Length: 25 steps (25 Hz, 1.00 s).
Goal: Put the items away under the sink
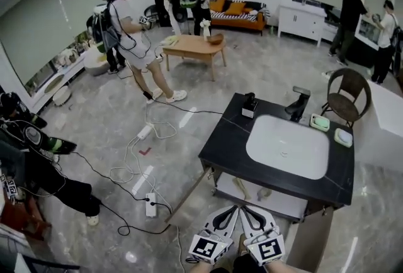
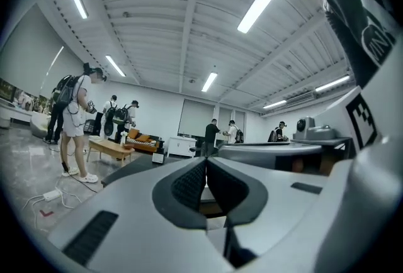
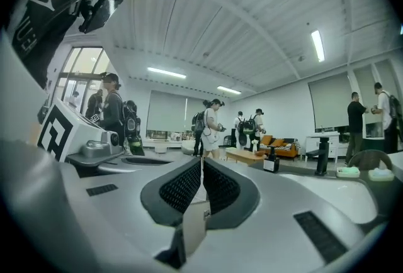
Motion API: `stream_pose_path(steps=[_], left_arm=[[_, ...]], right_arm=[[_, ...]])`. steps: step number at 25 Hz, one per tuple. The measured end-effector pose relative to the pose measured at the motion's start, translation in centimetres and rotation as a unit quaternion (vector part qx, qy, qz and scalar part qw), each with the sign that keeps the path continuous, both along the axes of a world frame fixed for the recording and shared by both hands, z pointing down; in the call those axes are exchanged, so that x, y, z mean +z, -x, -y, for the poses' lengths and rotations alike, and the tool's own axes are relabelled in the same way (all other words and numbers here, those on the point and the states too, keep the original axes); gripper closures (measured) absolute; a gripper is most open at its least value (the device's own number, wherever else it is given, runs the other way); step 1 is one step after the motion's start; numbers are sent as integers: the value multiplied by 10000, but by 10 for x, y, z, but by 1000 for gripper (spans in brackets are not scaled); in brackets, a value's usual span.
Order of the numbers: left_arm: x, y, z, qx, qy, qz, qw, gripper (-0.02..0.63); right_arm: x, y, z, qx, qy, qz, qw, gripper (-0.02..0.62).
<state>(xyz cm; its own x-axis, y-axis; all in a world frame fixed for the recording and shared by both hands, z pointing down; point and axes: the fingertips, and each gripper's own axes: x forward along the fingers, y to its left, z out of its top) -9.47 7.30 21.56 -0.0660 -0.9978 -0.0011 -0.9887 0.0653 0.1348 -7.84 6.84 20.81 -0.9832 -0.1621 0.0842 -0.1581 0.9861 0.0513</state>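
Both tools are closed with nothing between their jaws. The left tool (image 1: pixel 233 210) and right tool (image 1: pixel 246 210) sit side by side, tips almost touching, pointing at the near edge of the desk (image 1: pixel 227 139). Just beyond their tips is the open shelf (image 1: pixel 283 201) under the sink (image 1: pixel 302 139), where two pale items (image 1: pixel 241 187), too small to name, lie lengthwise away from the tools. Farther ahead on the desk, a black dispenser (image 1: pixel 250 105) stands ahead-left. Two soap dishes (image 1: pixel 319 122) sit ahead-right, nearer the right tool. Left of the tools, cables (image 1: pixel 135 168) cross otherwise open floor.

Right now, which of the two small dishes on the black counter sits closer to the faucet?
The far dish, right beside the black faucet; the other dish sits further right, away from it.
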Motion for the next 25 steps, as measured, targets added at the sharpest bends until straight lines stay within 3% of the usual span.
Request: stream_pose_path(steps=[3,7,25], left_arm=[[-27,6,9,127,-112,146,9998,598],[-42,13,29,168,-189,59,9997,598],[-59,108,215,307,-426,80,9986,598]], right_arm=[[-31,6,7,-40,-64,215,9997,557],[-45,11,24,-47,-178,233,9996,557],[-62,103,203,110,35,300,9995,557]])
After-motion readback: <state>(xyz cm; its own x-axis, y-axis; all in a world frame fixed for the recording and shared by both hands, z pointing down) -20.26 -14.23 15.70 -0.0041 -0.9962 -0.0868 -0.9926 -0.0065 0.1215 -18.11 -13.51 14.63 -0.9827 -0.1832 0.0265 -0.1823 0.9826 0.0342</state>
